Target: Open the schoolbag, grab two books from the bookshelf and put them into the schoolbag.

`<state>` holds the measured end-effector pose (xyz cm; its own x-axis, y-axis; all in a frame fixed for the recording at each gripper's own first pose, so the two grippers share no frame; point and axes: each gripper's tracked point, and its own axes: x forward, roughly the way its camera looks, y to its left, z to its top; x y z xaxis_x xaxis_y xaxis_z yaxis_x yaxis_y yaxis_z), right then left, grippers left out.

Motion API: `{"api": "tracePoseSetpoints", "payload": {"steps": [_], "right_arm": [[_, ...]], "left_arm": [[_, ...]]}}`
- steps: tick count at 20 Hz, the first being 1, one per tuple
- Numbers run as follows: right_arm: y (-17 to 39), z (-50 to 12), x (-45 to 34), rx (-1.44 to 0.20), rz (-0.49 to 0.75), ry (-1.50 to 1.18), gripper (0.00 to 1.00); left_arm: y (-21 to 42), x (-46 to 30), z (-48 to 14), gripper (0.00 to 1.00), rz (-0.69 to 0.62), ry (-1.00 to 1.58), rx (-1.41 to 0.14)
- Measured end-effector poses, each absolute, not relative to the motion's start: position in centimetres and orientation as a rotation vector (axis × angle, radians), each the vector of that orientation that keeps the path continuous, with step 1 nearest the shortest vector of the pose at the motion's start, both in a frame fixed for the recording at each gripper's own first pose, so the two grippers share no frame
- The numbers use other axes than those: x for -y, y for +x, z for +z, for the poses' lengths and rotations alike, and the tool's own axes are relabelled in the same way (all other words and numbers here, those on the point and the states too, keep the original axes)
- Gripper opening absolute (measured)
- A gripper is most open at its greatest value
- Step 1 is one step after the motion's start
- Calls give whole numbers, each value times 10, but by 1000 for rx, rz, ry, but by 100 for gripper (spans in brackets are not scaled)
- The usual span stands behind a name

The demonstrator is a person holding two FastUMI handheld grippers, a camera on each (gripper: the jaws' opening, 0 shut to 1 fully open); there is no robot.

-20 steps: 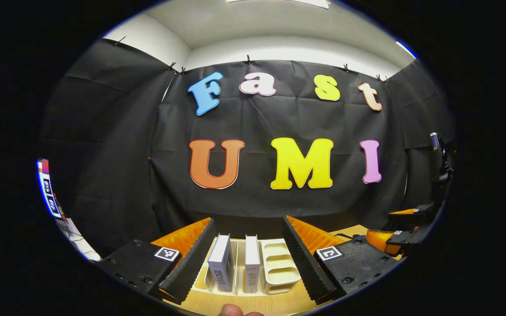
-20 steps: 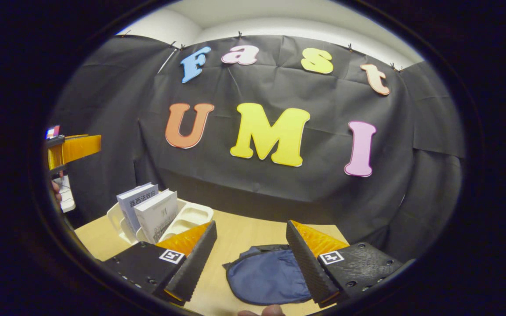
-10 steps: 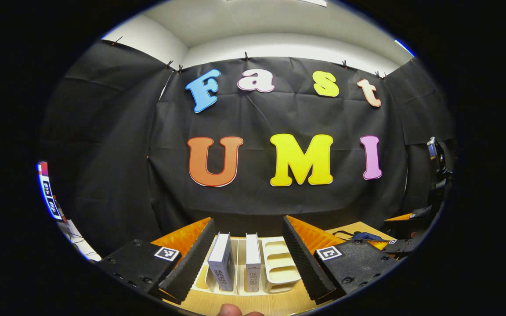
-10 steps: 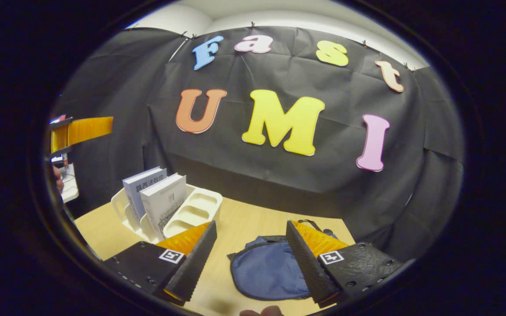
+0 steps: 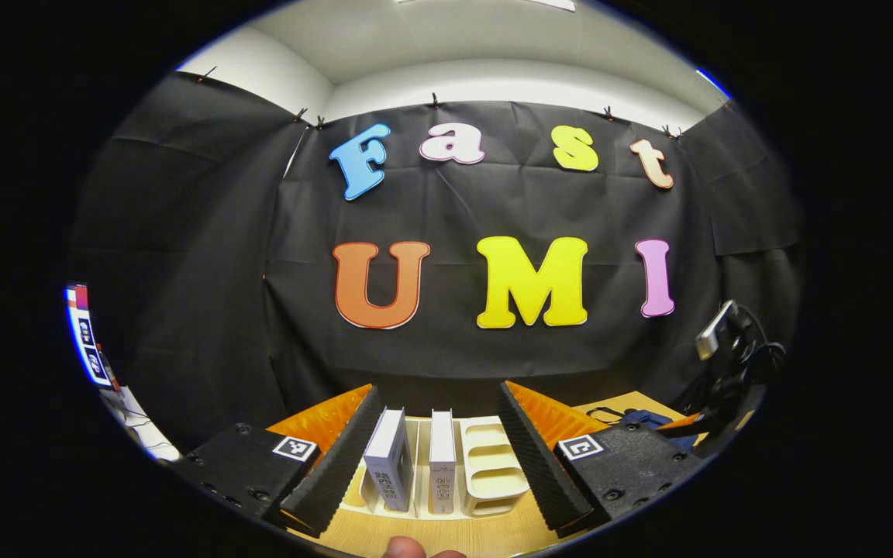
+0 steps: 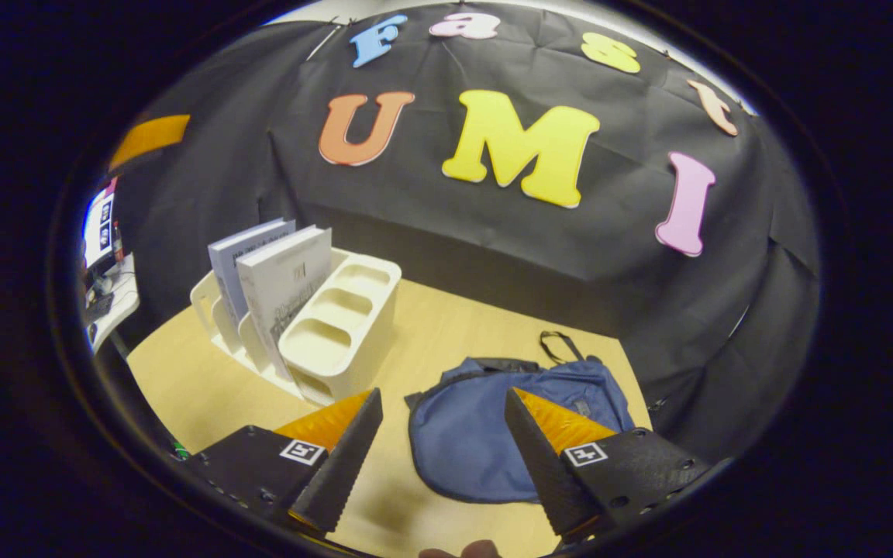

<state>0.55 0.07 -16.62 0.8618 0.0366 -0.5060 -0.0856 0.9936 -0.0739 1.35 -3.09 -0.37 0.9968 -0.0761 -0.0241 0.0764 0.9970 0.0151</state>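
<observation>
- A light wooden table point(image 6: 446, 325) stands against the booth's black cloth wall; in the right gripper view it takes up the lower middle of the frame.
- In that view a dark blue fabric schoolbag point(image 6: 485, 434) lies flat on the table at lower centre, with a thin black loop point(image 6: 557, 346) at its far end.
- The right gripper point(image 6: 443, 449) hangs above the table with its black ribbed fingers spread wide apart and nothing held. The bag shows in the gap between them, partly behind the right-hand finger.
- A cream plastic bookshelf with slots point(image 6: 338, 333) sits at centre left of the same view, well apart from the bag.
- Two white-covered books point(image 6: 280, 287) stand upright in its far slots, one just behind the other.
- In the left gripper view the bookshelf point(image 5: 489, 473) lies at the bottom centre, straight ahead.
- The left gripper point(image 5: 439, 457) is also spread wide and empty. The two books point(image 5: 415, 465) stand spine-on in the gap between its fingers, clear of both.
- At the lower right edge of that view a bit of the blue bag point(image 5: 648, 419) shows, beside part of the other gripper.
</observation>
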Motion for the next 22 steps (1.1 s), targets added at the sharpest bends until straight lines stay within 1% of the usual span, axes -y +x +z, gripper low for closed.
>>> {"api": "tracePoseSetpoints", "payload": {"steps": [2, 3, 5, 9, 11, 12, 13, 14, 19, 20, 21, 22], "right_arm": [[0, -195, 4, -614, 61, -126, 99], [-2, -208, 4, -655, 68, -146, 96], [-10, -231, 4, -730, 81, -181, 96], [-7, -259, 6, -831, 81, -205, 96], [-1, -271, 6, -873, 70, -208, 96], [2, -276, 7, -892, 57, -209, 99], [7, -281, 7, -911, 48, -206, 99], [9, -289, 7, -936, 46, -205, 96], [21, -326, 15, -1022, 5, -224, 96], [22, -333, 15, -1033, -6, -230, 99], [26, -338, 16, -1034, -20, -233, 96], [29, -342, 18, -1041, -36, -239, 96]], "left_arm": [[14, 33, -5, 97, -80, 32, -28], [13, 36, -7, 97, -86, 38, -30], [10, 42, -11, 97, -100, 44, -42], [3, 49, -11, 97, -101, 50, -50], [3, 51, -10, 97, -94, 49, -50], [2, 50, -12, 97, -87, 47, -53], [1, 49, -15, 97, -82, 43, -61], [1, 49, -16, 97, -73, 40, -69], [-5, 42, -14, 97, -42, 34, -73], [-5, 42, -14, 97, -39, 38, -73], [-5, 40, -15, 97, -36, 42, -76], [-5, 39, -15, 97, -34, 44, -81]]}}
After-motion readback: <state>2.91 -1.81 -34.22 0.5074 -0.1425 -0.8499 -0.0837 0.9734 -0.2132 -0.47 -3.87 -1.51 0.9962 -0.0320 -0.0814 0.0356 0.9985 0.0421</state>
